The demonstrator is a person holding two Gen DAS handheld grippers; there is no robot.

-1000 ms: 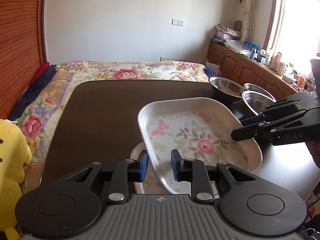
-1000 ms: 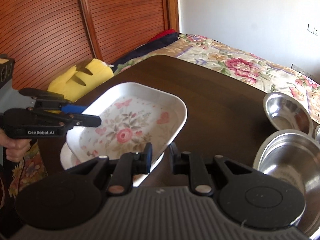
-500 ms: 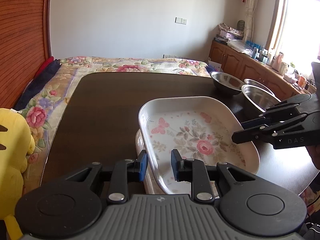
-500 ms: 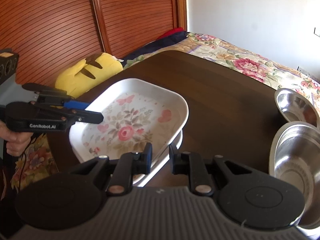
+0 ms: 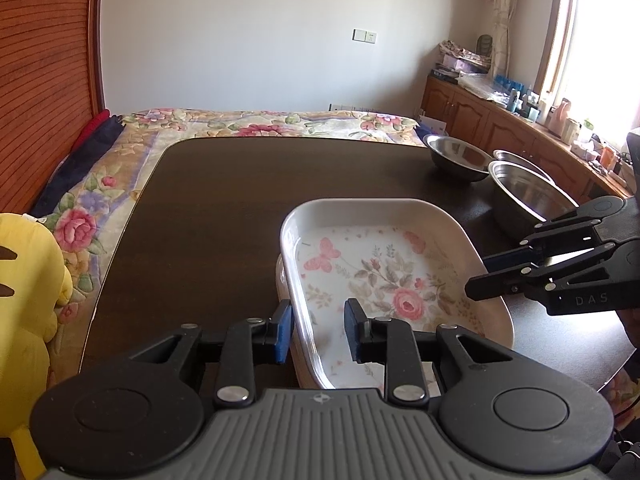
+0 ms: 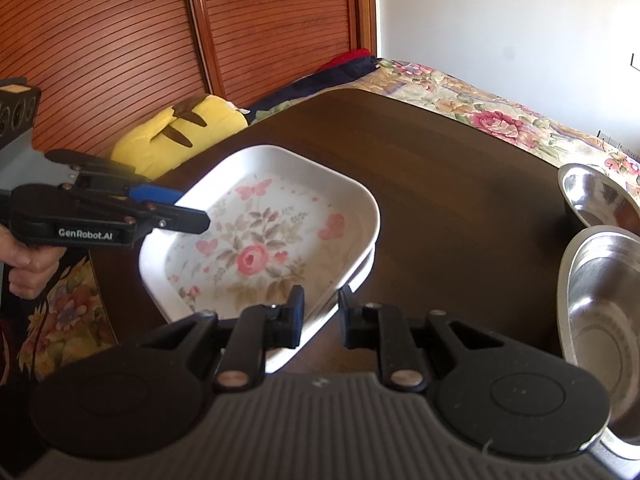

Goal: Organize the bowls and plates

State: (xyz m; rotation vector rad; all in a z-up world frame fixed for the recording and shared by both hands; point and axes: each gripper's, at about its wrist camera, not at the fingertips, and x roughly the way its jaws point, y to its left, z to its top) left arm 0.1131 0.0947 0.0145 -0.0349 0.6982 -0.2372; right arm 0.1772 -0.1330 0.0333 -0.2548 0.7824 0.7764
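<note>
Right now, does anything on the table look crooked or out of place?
Only slightly: the floral plate rests on a second white plate but isn't squared with it, so the lower rim peeks out on one side. No spills or damage show; the steel bowls sit upright.

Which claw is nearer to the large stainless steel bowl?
Right. The right claw straddles the white floral rectangular plate's edge beside the large stainless steel bowl; the left claw straddles the plate's opposite edge.

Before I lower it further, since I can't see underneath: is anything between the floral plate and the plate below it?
Nothing visible. The floral plate, its rim between the jaws of both the left gripper and the right gripper, sits nearly nested on the lower plate; only a thin gap shows at the edge. The space underneath is hidden.
</note>
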